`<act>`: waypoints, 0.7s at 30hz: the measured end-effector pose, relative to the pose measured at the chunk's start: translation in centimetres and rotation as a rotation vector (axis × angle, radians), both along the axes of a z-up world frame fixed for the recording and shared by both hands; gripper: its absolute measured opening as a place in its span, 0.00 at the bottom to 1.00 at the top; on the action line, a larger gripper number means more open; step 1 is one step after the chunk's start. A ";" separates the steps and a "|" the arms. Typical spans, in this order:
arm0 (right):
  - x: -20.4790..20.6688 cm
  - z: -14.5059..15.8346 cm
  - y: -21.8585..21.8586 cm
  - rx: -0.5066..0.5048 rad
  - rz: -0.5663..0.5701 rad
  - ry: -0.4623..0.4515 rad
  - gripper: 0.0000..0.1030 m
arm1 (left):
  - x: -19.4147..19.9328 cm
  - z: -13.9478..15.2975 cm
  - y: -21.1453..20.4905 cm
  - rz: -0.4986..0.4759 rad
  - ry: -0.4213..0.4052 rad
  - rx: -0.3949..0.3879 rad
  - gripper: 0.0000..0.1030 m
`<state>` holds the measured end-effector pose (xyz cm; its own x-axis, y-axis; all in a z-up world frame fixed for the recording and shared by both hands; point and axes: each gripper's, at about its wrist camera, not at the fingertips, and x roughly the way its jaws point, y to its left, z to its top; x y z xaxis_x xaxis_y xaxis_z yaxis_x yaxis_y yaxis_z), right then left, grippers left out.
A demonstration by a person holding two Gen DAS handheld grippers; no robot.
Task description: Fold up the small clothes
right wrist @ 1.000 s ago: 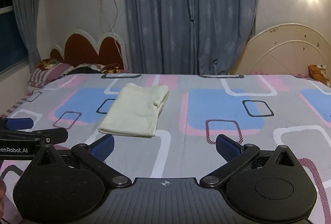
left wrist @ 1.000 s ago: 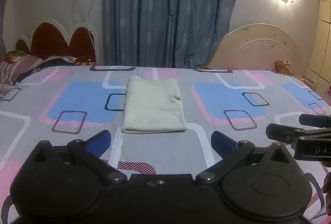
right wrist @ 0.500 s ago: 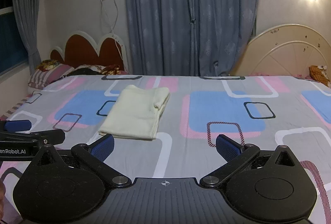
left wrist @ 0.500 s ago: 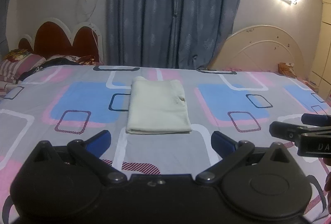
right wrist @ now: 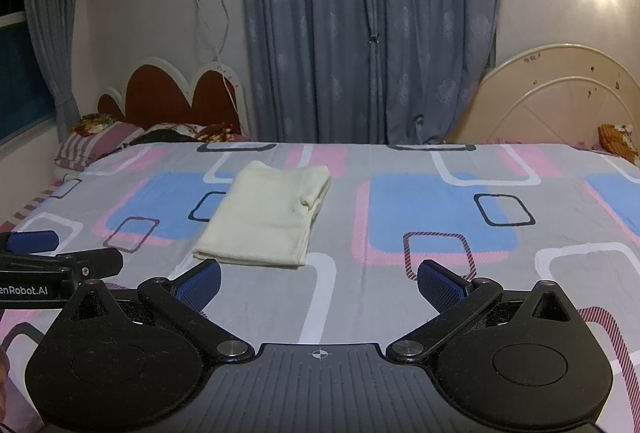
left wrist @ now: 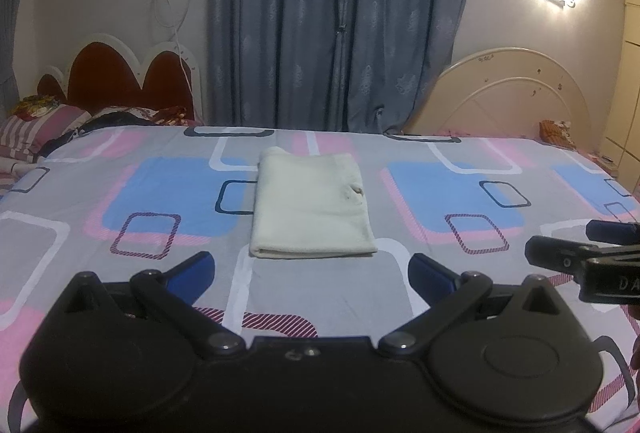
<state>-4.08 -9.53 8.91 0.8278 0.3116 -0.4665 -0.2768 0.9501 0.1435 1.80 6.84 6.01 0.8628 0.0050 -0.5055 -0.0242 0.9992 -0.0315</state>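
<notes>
A cream garment (left wrist: pixel 310 205) lies folded into a neat rectangle on the patterned bedsheet (left wrist: pixel 448 201), flat and untouched. My left gripper (left wrist: pixel 310 273) is open, held just short of the garment's near edge with nothing between its blue pads. In the right wrist view the same garment (right wrist: pixel 266 215) sits ahead and to the left. My right gripper (right wrist: pixel 320 279) is open too and empty, off to the garment's right. Each gripper shows at the edge of the other's view: the right one (left wrist: pixel 588 249), the left one (right wrist: pixel 60 253).
Pillows and bedding (right wrist: pixel 100 141) are piled at the left end by a red headboard (left wrist: pixel 128 81). A cream headboard (left wrist: pixel 508 93) stands at the back right. Blue curtains (left wrist: pixel 340 21) hang behind the bed. The sheet stretches wide on both sides of the garment.
Both views have drifted slightly back and up from the bed. The folded garment has not moved, and both grippers stay open.
</notes>
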 end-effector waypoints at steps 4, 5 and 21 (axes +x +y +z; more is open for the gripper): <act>0.0 0.0 0.1 0.002 -0.001 -0.003 1.00 | -0.1 0.1 0.3 -0.002 -0.001 0.002 1.00; 0.0 0.0 0.1 0.001 0.000 -0.004 1.00 | 0.0 0.1 0.3 -0.001 -0.003 0.001 1.00; 0.1 -0.1 -0.2 -0.005 0.011 -0.006 1.00 | 0.2 0.4 0.6 -0.004 -0.010 0.008 1.00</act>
<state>-4.01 -9.75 8.86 0.8274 0.3185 -0.4626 -0.2880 0.9477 0.1374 1.95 7.42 6.38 0.8677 0.0058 -0.4971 -0.0201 0.9995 -0.0234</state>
